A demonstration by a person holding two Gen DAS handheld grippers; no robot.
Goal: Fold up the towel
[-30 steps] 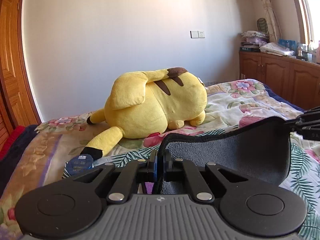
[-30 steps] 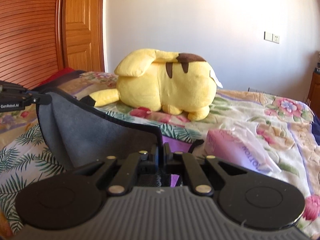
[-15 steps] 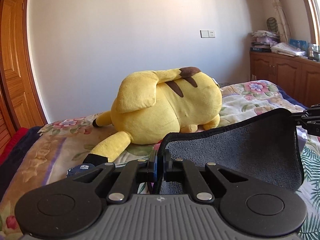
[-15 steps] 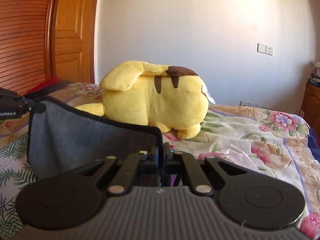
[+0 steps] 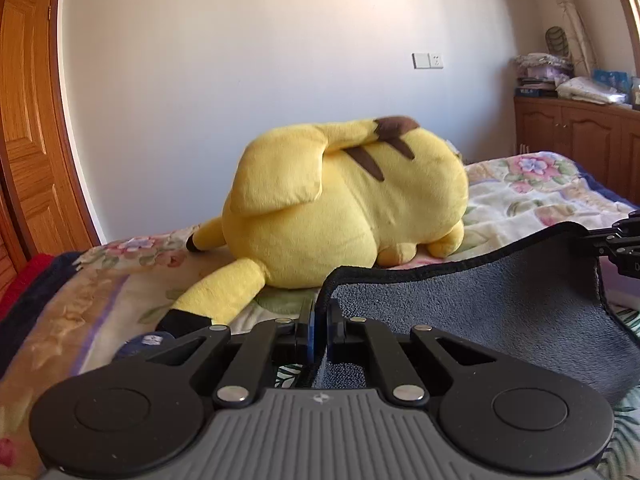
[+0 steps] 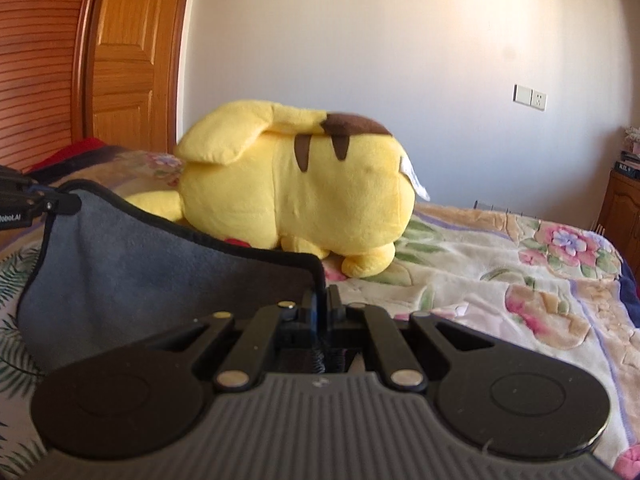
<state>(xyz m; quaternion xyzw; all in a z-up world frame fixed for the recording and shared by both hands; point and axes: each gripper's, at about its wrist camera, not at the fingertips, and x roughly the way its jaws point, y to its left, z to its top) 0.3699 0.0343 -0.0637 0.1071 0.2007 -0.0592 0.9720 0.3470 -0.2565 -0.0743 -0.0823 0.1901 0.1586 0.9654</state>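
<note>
A grey towel (image 5: 480,304) with a black hem hangs stretched between my two grippers above the bed. My left gripper (image 5: 320,316) is shut on its left corner. My right gripper (image 6: 324,304) is shut on its right corner; the towel (image 6: 152,272) spreads away to the left in that view. The right gripper also shows at the right edge of the left wrist view (image 5: 618,240), and the left gripper at the left edge of the right wrist view (image 6: 36,204). The towel's lower part drops out of sight behind the gripper bodies.
A big yellow plush toy (image 5: 344,208) lies on the flowered bedspread (image 5: 532,188) just beyond the towel. Wooden doors (image 6: 120,60) stand at the left, a wooden cabinet (image 5: 580,132) with stacked items at the right. A small blue item (image 5: 148,340) lies near the plush's tail.
Both grippers have moved forward toward the plush toy and risen, carrying the towel's top edge with them. Both stay shut on the corners.
</note>
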